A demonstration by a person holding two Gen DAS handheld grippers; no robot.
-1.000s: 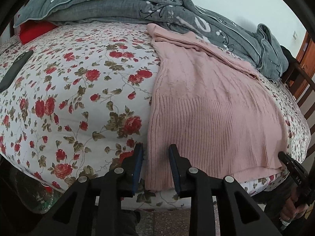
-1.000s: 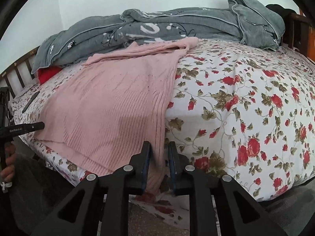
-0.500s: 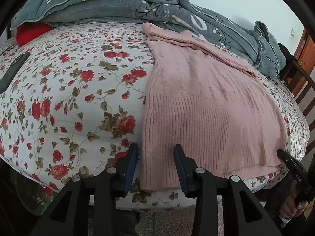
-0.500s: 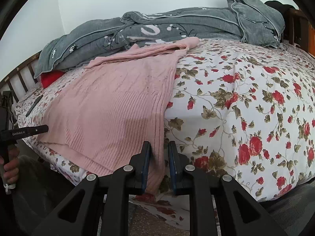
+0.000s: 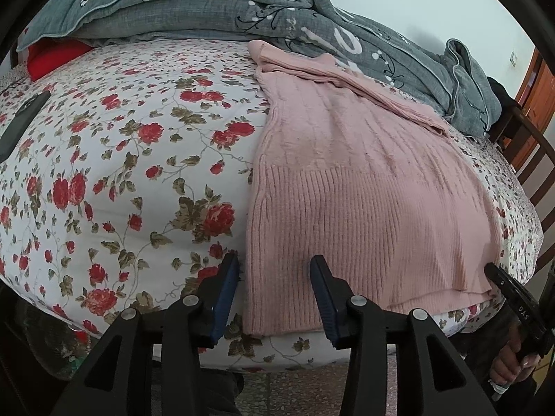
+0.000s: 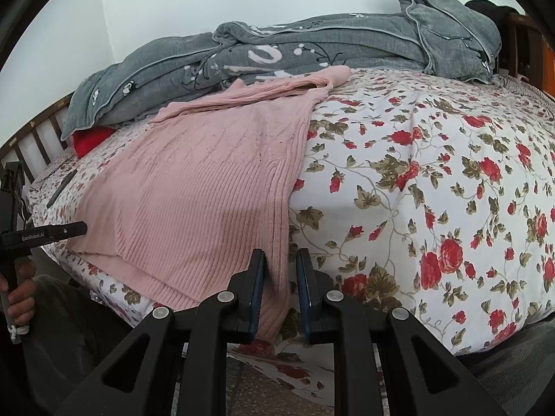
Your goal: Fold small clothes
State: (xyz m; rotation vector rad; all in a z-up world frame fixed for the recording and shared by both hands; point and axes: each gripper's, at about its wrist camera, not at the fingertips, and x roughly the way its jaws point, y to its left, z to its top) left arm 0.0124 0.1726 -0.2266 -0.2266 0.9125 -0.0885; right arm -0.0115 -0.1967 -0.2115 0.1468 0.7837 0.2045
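1. Left wrist view: we log one pink sweater (image 5: 364, 190) spread flat on the floral bed (image 5: 121, 173), hem at the bed's near edge, collar end up by the grey quilt (image 5: 242, 10).
2. Left gripper (image 5: 275, 298): jaws opening. The sweater's near-left hem corner sits between the fingers (image 5: 225, 298), with a gap on both sides; the pads do not press it.
3. Right wrist view: right gripper (image 6: 279, 291) stands narrow around the sweater's other hem corner, which hangs over the bed's edge. The fold of knit touches the left pad; a sliver of gap shows at the right one, so we cannot tell if it is pinched or merely bracketed.
4. Each gripper also shows in the other's view, at the sweater's far hem corner.
5. Sundries relative to the sweater: red cloth (image 5: 52, 59) under the quilt, beyond the bare floral stretch; dark flat object (image 5: 20, 128) out toward that same end of the bed.
6. Step in hand, as we judge it: taking hold of both hem corners ahead of the first fold; no fold is made yet.
7. Next move calls for the left gripper to close firmly on its corner, the right to be sure of its hold, then both to lift together and carry the hem toward the collar, keeping the edge level.
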